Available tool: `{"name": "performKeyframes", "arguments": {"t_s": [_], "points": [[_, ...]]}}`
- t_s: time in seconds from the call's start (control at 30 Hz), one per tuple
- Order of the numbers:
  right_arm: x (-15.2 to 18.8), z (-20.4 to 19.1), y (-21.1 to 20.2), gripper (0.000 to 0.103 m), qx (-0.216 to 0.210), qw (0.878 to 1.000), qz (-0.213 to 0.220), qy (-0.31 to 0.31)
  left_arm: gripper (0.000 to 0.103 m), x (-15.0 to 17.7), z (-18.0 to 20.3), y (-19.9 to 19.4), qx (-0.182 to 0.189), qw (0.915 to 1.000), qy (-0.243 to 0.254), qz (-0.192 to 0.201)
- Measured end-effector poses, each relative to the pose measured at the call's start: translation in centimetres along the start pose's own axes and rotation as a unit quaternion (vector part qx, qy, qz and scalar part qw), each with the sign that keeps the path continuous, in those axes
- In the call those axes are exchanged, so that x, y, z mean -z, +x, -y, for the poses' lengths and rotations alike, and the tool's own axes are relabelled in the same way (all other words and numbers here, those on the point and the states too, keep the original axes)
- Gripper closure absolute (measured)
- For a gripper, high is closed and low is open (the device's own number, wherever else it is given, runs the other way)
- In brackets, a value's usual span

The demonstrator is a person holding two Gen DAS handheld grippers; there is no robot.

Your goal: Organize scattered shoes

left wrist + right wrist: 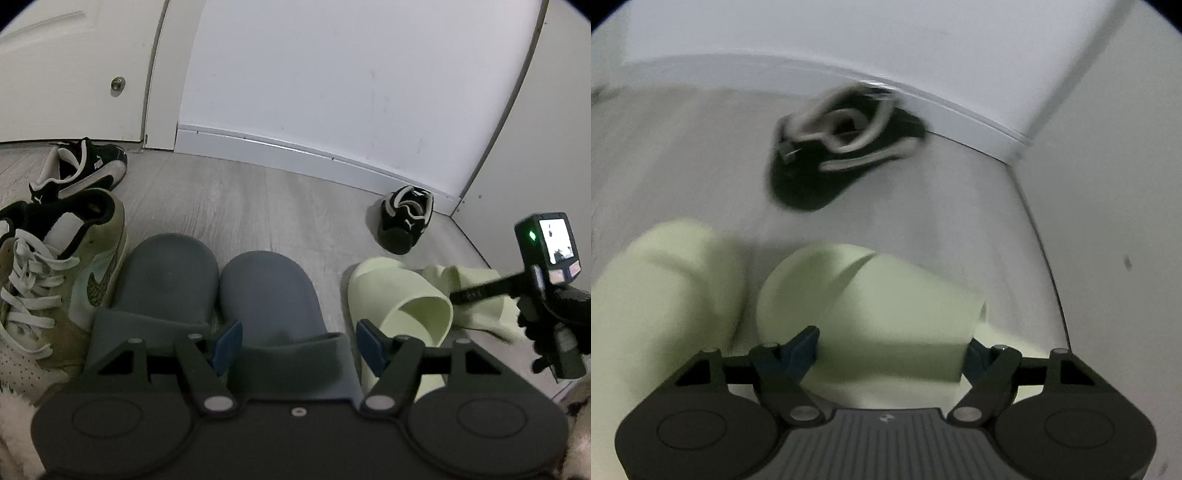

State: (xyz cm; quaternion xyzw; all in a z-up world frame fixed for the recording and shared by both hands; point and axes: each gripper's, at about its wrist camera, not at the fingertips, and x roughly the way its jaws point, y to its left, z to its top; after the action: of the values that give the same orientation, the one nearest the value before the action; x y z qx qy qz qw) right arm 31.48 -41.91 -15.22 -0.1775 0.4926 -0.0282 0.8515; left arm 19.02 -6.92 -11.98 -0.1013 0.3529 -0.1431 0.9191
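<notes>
Two grey slides (166, 280) (266, 295) lie side by side on the floor. My left gripper (300, 345) is open, its fingers straddling the strap of the right one with a small gap. To their right lies a pale green slide (399, 291). Its blurred mate (476, 295) sits under the right gripper's handle and screen (554, 251). In the right wrist view my right gripper (892, 350) is shut on that slide (879, 302), pads pressed against both sides; the other green slide (665, 288) lies to its left.
A black and white sneaker (406, 221) (842, 155) stands by the baseboard near the wall corner. Its mate (85, 170) lies on its side by the white door (74, 74). An olive high-top (55, 273) is left of the grey slides. A fluffy sleeve (14, 424) shows bottom left.
</notes>
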Motion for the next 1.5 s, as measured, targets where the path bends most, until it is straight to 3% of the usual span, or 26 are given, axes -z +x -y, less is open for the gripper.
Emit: {"name": "performKeyframes", "arguments": {"t_s": [0.07, 0.2, 0.37, 0.47, 0.53, 0.57, 0.63, 0.73, 0.77, 0.83, 0.93, 1.07, 1.1, 1.17, 1.33, 1.5], "points": [[0.8, 1.0, -0.7, 0.027, -0.042, 0.998, 0.001, -0.037, 0.034, 0.0, 0.0, 0.0, 0.0, 1.0, 0.002, 0.0], [2.8, 1.3, -2.7, 0.027, -0.079, 0.991, -0.009, -0.109, 0.034, 0.1, 0.3, 0.1, 0.002, 1.0, 0.008, -0.001], [5.2, 1.6, -5.1, 0.022, -0.122, 0.972, -0.023, -0.197, 0.034, 0.1, 0.3, 0.1, 0.002, 1.0, 0.008, -0.003], [4.1, 2.8, -7.4, 0.003, -0.105, 0.99, 0.023, -0.093, 0.033, 0.1, 0.3, 0.2, 0.001, 1.0, 0.008, -0.004], [3.0, 4.2, -8.4, 0.0, -0.081, 0.996, 0.039, 0.009, 0.033, 0.1, 0.4, 0.3, 0.002, 0.9999, 0.008, -0.006], [2.4, 5.4, -8.5, 0.0, -0.098, 0.99, 0.026, 0.094, 0.033, 0.1, 0.4, 0.3, 0.002, 0.9999, 0.009, -0.007], [1.6, 7.9, -7.9, 0.0, -0.134, 0.956, -0.009, 0.262, 0.033, 0.1, 0.5, 0.4, 0.002, 0.9999, 0.01, -0.008], [1.7, 8.5, -6.3, 0.0, -0.109, 0.929, -0.047, 0.35, 0.033, 0.1, 0.5, 0.3, 0.001, 0.9999, 0.011, -0.007], [1.7, 8.2, -5.0, 0.0, -0.079, 0.923, -0.065, 0.371, 0.033, 0.1, 0.5, 0.2, 0.001, 0.9999, 0.01, -0.006], [1.8, 7.7, -3.8, 0.0, -0.069, 0.919, -0.073, 0.382, 0.033, 0.1, 0.4, 0.2, 0.001, 1.0, 0.007, -0.005], [2.0, 6.7, -2.0, 0.0, -0.09, 0.921, -0.083, 0.371, 0.033, 0.1, 0.3, 0.1, 0.003, 1.0, 0.003, -0.004], [1.7, 4.0, -1.2, 0.006, -0.069, 0.962, -0.075, 0.252, 0.033, 0.1, 0.4, 0.2, 0.004, 1.0, 0.007, -0.004], [1.5, 3.5, -1.2, 0.014, -0.08, 0.968, -0.068, 0.227, 0.033, 0.1, 0.4, 0.2, 0.005, 1.0, 0.007, -0.003], [1.3, 2.9, -1.5, 0.017, -0.102, 0.975, -0.07, 0.184, 0.033, 0.1, 0.4, 0.2, 0.005, 1.0, 0.006, -0.004], [1.9, 2.1, -2.9, 0.02, -0.155, 0.981, -0.076, 0.086, 0.033, 0.1, 0.3, 0.2, 0.006, 1.0, 0.006, -0.003], [2.3, -0.9, -3.7, 0.021, -0.208, 0.971, -0.103, -0.063, 0.033, 0.1, 0.4, 0.2, 0.008, 0.9999, 0.009, -0.003]]}}
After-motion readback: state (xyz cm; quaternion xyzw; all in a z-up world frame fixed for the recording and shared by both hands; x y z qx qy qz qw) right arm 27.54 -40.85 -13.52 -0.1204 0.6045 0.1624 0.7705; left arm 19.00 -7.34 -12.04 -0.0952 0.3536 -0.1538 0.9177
